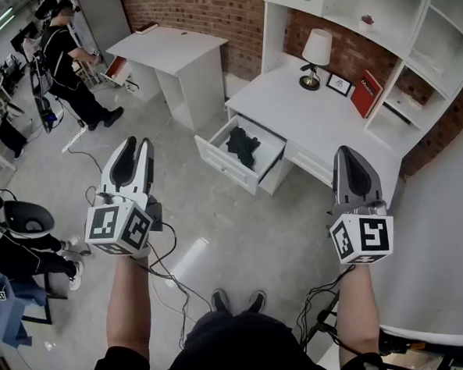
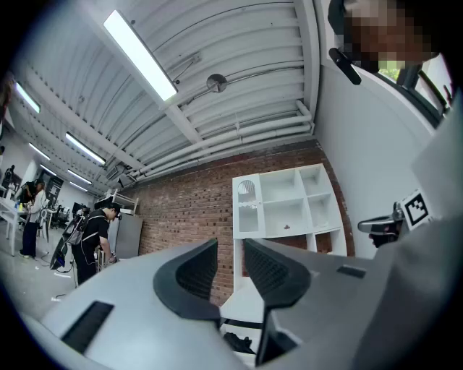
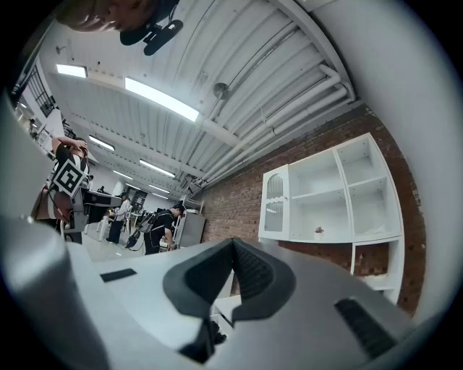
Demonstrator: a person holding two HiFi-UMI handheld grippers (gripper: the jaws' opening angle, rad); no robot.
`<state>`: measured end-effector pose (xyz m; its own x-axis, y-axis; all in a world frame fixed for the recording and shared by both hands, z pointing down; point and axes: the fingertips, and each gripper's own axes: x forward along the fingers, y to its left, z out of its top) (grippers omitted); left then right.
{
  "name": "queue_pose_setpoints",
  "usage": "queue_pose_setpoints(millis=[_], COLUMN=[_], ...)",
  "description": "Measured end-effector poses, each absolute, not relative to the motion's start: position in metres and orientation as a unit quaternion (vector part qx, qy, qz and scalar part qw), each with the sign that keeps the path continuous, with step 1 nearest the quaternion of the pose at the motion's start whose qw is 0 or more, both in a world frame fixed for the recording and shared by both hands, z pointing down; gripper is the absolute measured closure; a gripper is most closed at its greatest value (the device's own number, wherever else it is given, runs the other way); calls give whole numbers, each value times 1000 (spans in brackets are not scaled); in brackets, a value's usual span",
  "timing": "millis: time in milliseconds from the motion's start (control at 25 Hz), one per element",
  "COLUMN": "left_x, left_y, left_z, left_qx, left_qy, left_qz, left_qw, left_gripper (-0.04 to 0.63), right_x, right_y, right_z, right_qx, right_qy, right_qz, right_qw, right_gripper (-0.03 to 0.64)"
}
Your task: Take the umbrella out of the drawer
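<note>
**A:** Where's the umbrella?

**B:** The head view shows it. The black umbrella [image 1: 242, 146] lies in the open drawer [image 1: 214, 157], which is pulled out at the left front of the desk [image 1: 329, 120]. Both grippers hang over the floor, well apart from it.

**A:** And the jaws?

**B:** In the left gripper's [image 1: 138, 143] own view they're drawn in to a thin slit with nothing in it. The right gripper [image 1: 348, 152] has its jaws pressed together, and it's empty too.

**A:** What do the gripper views add?

**B:** The ceiling lights, and the shelf [image 2: 289, 202] right up to its top, which the head view cuts off. Only the head view shows the lamp [image 1: 315, 56] at the desk's back edge.
</note>
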<state>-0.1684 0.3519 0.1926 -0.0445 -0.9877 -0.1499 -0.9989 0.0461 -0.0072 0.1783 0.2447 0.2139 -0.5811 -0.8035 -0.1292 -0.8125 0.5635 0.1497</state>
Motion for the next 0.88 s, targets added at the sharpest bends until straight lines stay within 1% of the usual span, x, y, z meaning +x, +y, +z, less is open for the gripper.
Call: queue_pose_setpoints(millis=[360,600,640,680,720,840,880], left_x=[-158,-143,-139,-136,-132,-121,-119], left_y=[344,342,343,343,343,340,338], left_z=[193,208,208,208,207,207,208], left_qx=[-688,-676,-674,-672,-672,-676,-677], left_qy=[722,734,736,737,737,734,733], left_qz=[47,50,49,47,44,27,22], left_qw=[56,50,52,55,57,62,62], left_gripper=[482,480,480,480,475,367,349], right_x=[186,202,204,206,208,214,215], right_y=[237,235,233,232,230,224,222], right_z=[220,223,223,224,225,226,226], right_qx=[-453,-450,-446,-440,-434,-418,-413], right_qy=[886,885,887,890,893,902,905], right_qz=[95,117,117,116,115,107,101], right_qw=[20,32,30,27,25,25,25], right_gripper=[618,615,600,534,500,414,384])
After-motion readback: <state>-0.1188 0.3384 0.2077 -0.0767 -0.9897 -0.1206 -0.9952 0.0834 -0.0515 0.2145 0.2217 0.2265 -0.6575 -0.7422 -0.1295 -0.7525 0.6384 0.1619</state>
